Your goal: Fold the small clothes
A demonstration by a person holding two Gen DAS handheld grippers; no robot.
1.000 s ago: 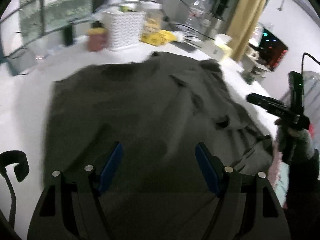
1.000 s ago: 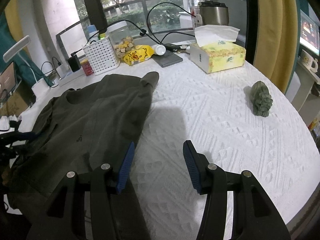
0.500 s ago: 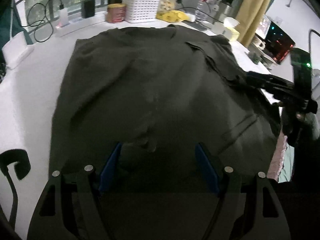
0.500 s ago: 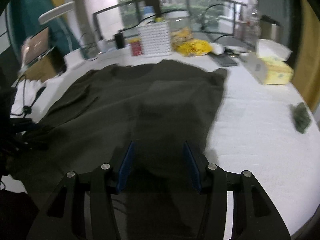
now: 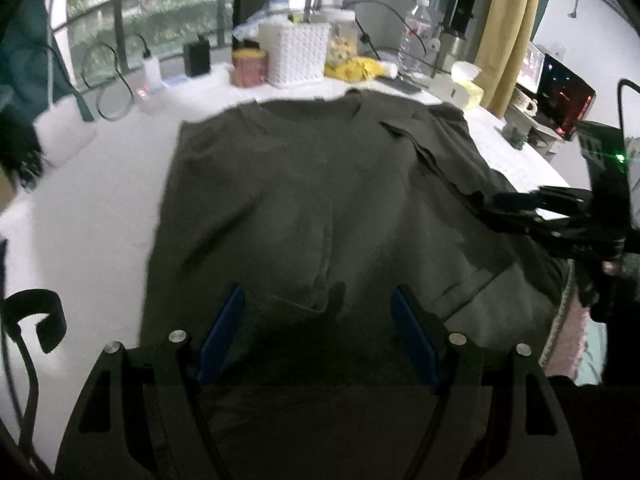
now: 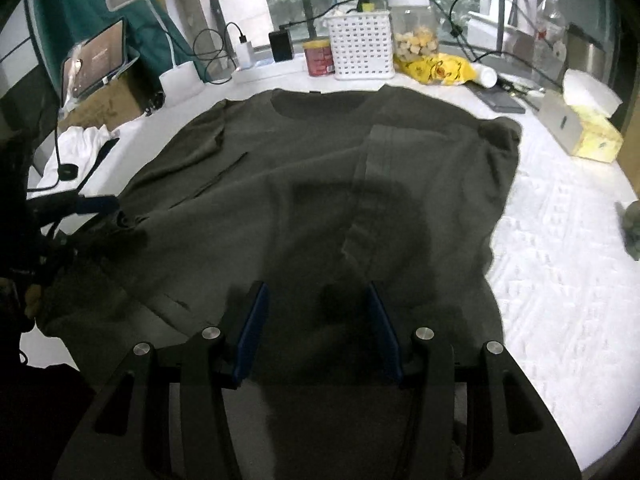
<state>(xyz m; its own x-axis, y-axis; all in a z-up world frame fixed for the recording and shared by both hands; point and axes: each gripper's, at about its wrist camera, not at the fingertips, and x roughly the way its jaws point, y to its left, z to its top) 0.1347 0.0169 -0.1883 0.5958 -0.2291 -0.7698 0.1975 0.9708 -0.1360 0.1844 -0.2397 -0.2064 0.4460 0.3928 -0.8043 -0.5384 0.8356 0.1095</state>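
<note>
- Dark olive shirt (image 6: 304,184) lies spread flat, centre of white bench (image 6: 560,240).
- Left tongs (image 5: 316,332) and right tongs (image 6: 316,328) gape, nothing gripped, above shirt's 6 o'clock hem.
- Red can (image 6: 319,57) at 12 o'clock: label unreadable.

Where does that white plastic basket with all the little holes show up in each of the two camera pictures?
Left wrist view: the white basket stands at the far edge of the table, top centre, behind the dark shirt.
Right wrist view: the white basket is again top centre, just right of a red can.
Shared landmark: the yellow packet lying right of the basket.
</note>
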